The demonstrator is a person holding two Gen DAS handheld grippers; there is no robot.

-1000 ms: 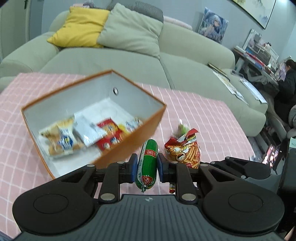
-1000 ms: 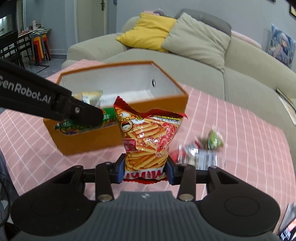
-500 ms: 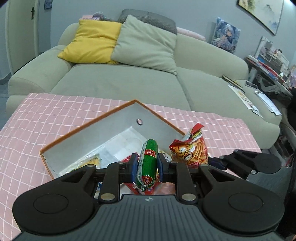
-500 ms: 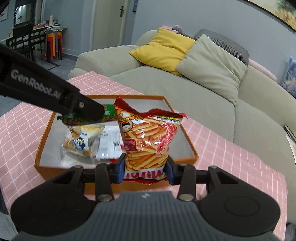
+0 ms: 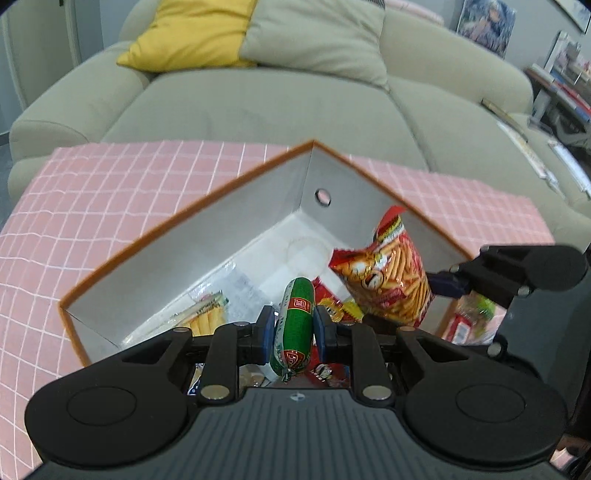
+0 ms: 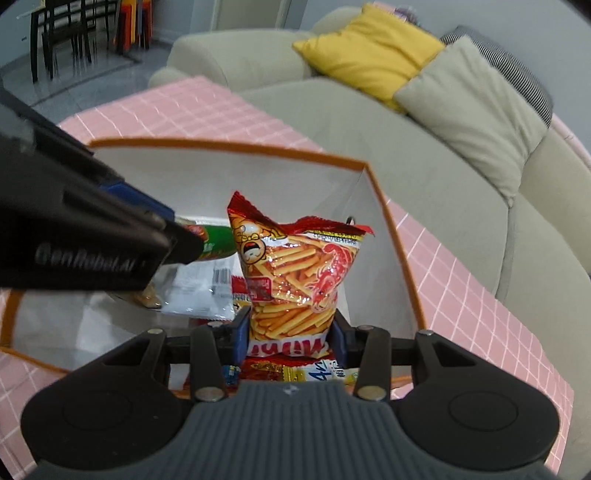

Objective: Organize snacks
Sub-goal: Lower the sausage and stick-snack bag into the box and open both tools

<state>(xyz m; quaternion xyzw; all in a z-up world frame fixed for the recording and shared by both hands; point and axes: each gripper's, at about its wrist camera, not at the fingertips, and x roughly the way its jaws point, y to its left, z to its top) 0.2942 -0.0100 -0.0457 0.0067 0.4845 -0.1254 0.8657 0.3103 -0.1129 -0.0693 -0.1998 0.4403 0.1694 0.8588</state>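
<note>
My left gripper [image 5: 294, 328] is shut on a green sausage stick [image 5: 293, 325] and holds it over the orange box [image 5: 184, 218] with white inside walls. My right gripper [image 6: 290, 332] is shut on a red bag of shrimp sticks [image 6: 295, 273], also held above the box [image 6: 391, 221]. In the left wrist view the bag [image 5: 388, 280] hangs at the right with the right gripper's arm [image 5: 517, 273] behind it. In the right wrist view the left gripper's arm [image 6: 74, 229] crosses from the left with the sausage tip [image 6: 216, 240]. Several snack packets [image 5: 207, 314] lie on the box floor.
The box stands on a table with a pink checked cloth [image 5: 92, 192]. More loose snacks [image 5: 472, 317] lie on the cloth right of the box. A grey-green sofa [image 5: 277, 96] with a yellow cushion [image 5: 192, 33] stands behind the table. Chairs [image 6: 66, 33] stand far left.
Both grippers have moved forward and lower over the box with their snacks still held. The box now fills much more of both views.
</note>
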